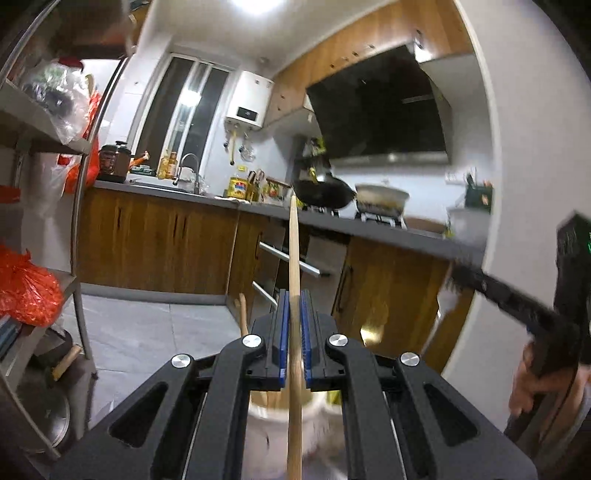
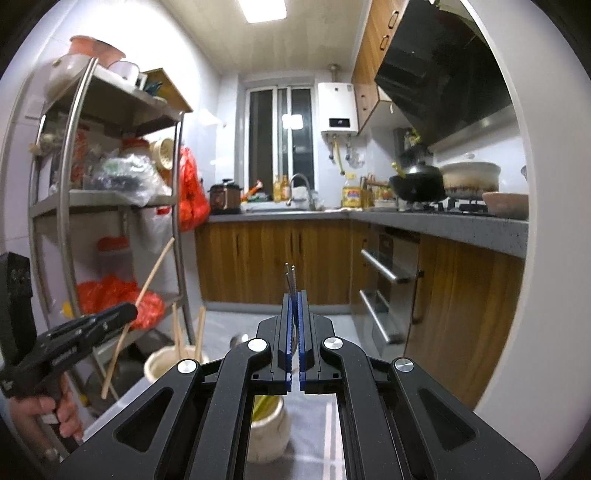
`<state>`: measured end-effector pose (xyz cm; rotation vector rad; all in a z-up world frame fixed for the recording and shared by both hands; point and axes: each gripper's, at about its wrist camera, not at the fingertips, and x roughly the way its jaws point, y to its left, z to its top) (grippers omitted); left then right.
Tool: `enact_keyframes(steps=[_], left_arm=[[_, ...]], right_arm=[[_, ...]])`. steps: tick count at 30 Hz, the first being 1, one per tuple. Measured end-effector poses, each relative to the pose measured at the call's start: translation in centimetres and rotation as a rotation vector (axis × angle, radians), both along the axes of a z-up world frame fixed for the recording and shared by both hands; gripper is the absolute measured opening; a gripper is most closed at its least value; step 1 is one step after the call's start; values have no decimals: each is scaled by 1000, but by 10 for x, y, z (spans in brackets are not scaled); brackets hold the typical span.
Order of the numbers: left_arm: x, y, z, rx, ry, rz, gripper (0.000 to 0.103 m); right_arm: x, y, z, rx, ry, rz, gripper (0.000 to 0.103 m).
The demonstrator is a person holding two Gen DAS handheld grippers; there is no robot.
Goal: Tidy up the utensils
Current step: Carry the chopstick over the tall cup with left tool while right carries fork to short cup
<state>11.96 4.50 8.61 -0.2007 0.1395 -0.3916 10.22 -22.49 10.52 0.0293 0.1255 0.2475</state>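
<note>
Chopstick (image 1: 294, 280) of pale wood runs up the frame's centre, clamped in the left gripper (image 1: 294, 325), held roughly level. Right gripper (image 2: 294, 325), also level, pinches thin metal chopsticks (image 2: 290, 282). White utensil jar (image 2: 266, 432) sits lower centre, below it.

Bright ceiling lamp (image 2: 262, 10) glare, heavy fisheye bending at dark edges (left view motion-blurred, right sharper).
</note>
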Motion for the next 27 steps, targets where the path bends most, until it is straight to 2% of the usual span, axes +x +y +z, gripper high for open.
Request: enact_keyframes(steps=[5,9,12,21,25,27], left_arm=[[34,-5,-1,-5,-8,51,6],[47,-14,-9,15,-26,104,6],[51,-20,-14,14,-35,118,6],[32,-26,-23,101,-79,147,6],[17,-24,-28,139,-47,143,6],[14,-22,-32,146,2,140,6]], right_arm=[[14,-4,0,42,-26,-25,3],[20,-10,-3,68,-62,-48,3],[27,-11,-9,70,-53,-60,3],[38,4,-33,-18,5,-51,3],[36,14,-40,-67,18,-40,3],[36,17,-43,-79,27,-38,3]])
